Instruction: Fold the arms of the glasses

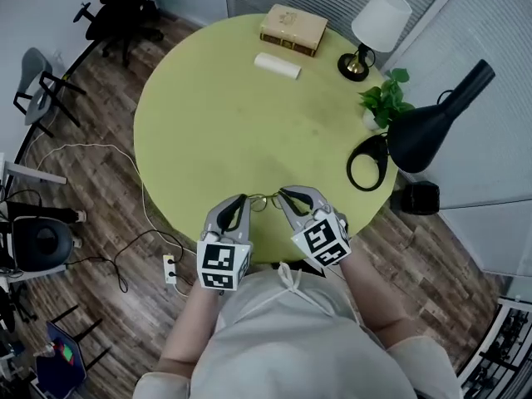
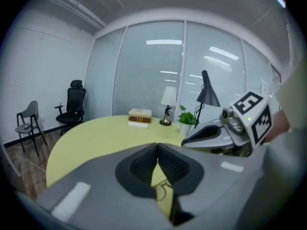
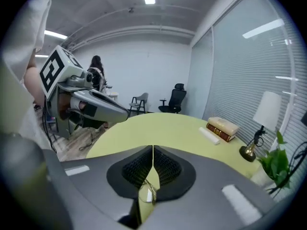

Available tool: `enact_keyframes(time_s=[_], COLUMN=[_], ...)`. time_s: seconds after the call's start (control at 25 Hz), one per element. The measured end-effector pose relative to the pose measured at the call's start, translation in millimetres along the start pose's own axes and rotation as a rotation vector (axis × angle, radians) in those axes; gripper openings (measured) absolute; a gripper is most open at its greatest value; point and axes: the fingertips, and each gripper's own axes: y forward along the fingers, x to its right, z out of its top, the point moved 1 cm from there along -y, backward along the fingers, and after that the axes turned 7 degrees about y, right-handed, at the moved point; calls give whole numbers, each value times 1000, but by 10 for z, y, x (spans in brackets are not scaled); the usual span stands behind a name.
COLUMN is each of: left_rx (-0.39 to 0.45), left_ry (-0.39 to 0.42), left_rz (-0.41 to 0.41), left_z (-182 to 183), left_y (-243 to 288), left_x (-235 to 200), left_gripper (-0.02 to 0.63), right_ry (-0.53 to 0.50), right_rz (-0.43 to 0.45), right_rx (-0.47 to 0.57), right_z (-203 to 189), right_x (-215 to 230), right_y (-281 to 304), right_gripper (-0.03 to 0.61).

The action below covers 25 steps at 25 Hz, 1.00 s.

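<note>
Thin gold-rimmed glasses (image 1: 264, 200) lie near the front edge of the round yellow-green table (image 1: 208, 123), between my two grippers. My left gripper (image 1: 243, 199) meets their left end and my right gripper (image 1: 284, 193) their right end. In the left gripper view the jaws (image 2: 157, 147) are closed tip to tip, with the glasses' wire (image 2: 163, 191) showing in the gap under the pads. The right gripper (image 3: 152, 150) is likewise shut, with the glasses' wire (image 3: 149, 191) running up between its pads. How the arms of the glasses stand is hidden.
At the table's far side lie a book (image 1: 293, 29) and a white roll (image 1: 277, 65). A white-shaded lamp (image 1: 378, 27), a small plant (image 1: 384, 98) and a black desk lamp (image 1: 432, 123) stand at the right. Chairs (image 1: 116, 11) stand on the floor to the left.
</note>
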Motion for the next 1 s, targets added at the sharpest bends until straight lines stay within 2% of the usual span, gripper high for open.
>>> enact_keyframes(time_s=[0.12,0.24,0.32,0.44,0.56,1.0], left_rx=[102,171,196,209,222,198], left_ry=[32,27,7,-28,-28,-17], left_rz=[10,19,17,-2,-5,-1], left_z=[366,628,766,921,986,913], left_y=[-189,-368,-446,-486,-512,-602], left_x=[-18,-22,-39,-56,-52,25], left_gripper=[6,6,6,6,6,6], right_ry=[111,195,222,255,281,288], right_rz=[-48,-84,-139,-236,-287,-286], right_rx=[86,171,216,242,254,260], right_z=[264,479,588,634,621,593], right_x=[-8,-11,34,160,209,12], right_y=[-228,-477,-615,-752,-849,-918], right_gripper=[2,0,0,-2,-2,-2])
